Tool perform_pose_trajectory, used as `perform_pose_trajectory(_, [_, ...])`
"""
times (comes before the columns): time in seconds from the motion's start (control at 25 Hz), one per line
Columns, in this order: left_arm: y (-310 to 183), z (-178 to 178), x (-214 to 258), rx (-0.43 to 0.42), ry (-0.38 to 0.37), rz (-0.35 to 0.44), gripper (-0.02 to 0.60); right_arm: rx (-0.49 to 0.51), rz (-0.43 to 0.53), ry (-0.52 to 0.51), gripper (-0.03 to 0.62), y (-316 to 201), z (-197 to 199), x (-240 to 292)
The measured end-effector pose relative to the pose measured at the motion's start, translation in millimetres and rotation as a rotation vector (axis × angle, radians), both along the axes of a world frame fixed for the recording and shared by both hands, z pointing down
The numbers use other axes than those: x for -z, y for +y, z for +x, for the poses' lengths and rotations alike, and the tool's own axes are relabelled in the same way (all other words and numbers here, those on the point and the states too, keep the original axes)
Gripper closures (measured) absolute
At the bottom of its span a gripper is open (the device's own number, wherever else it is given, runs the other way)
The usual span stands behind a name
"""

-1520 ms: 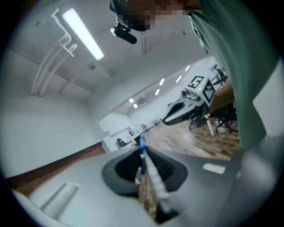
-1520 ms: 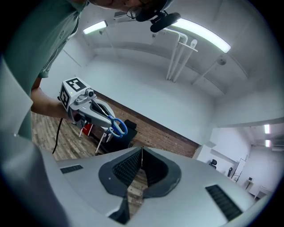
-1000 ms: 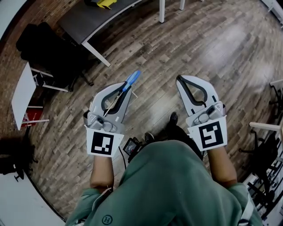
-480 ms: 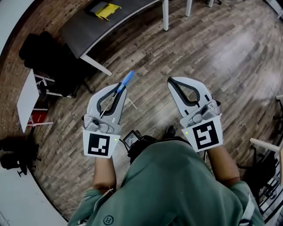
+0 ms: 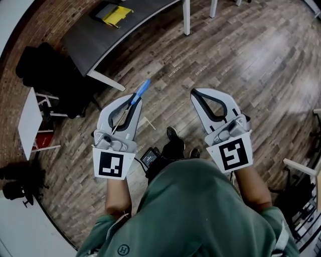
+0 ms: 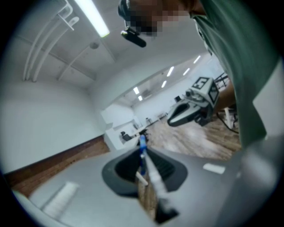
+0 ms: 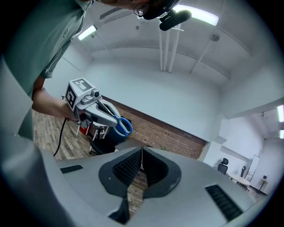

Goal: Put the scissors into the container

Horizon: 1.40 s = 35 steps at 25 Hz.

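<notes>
Scissors with blue handles [image 5: 141, 89] are clamped in my left gripper [image 5: 131, 100]. The handles stick out past its tips and the metal blades [image 5: 120, 118] run back between the jaws. In the left gripper view the scissors [image 6: 142, 153] lie along the narrow gap. The right gripper view shows the scissors' blue handles [image 7: 122, 125] ahead of the left gripper [image 7: 95, 111]. My right gripper [image 5: 196, 93] is held level beside it, shut with nothing in it; its own pads [image 7: 133, 166] meet at the tip. A black tray holding something yellow [image 5: 113, 11] sits on a dark table at the top of the head view.
The dark table [image 5: 90, 35] with white legs stands ahead over the wooden floor [image 5: 251, 60]. A black chair or bags [image 5: 50, 70] and a small white table [image 5: 27, 120] are at the left. The person's green sleeve and feet fill the lower view.
The table and its tray have come further into the head view. Both grippers have shifted slightly to the left. The left one still holds the scissors. The person's feet have moved.
</notes>
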State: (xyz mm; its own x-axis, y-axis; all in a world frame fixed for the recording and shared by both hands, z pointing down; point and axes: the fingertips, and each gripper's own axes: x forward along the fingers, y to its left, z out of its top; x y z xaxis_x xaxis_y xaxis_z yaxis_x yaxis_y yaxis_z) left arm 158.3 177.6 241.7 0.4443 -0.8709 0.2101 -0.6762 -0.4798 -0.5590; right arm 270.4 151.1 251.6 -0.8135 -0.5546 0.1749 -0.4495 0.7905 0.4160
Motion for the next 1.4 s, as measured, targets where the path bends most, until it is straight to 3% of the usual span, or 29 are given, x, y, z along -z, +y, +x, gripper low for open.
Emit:
perform_pose_trajectory(0.4, [-89,-64,18,-0.066,0.034,0.072,0.546,-0.07,0.059,0.022,0.586,-85,-59,17])
perform_pose_trajectory(0.68, [-135,-86,16,-0.066,0.039,0.059,0.546,-0.067,0.068,0.038,0.587,-132,-82,21])
perform_pose_trajectory(0.96, [-197,-82,3,-0.011,0.03,0.026,0.546,-0.034,0.04,0.024,0.586,-205,-73,11])
perform_pose_trajectory(1.4, [-308,-60,9,0.158,0.033,0.033,0.546,0.155,0.039,0.021,0.586,-327,-71,19])
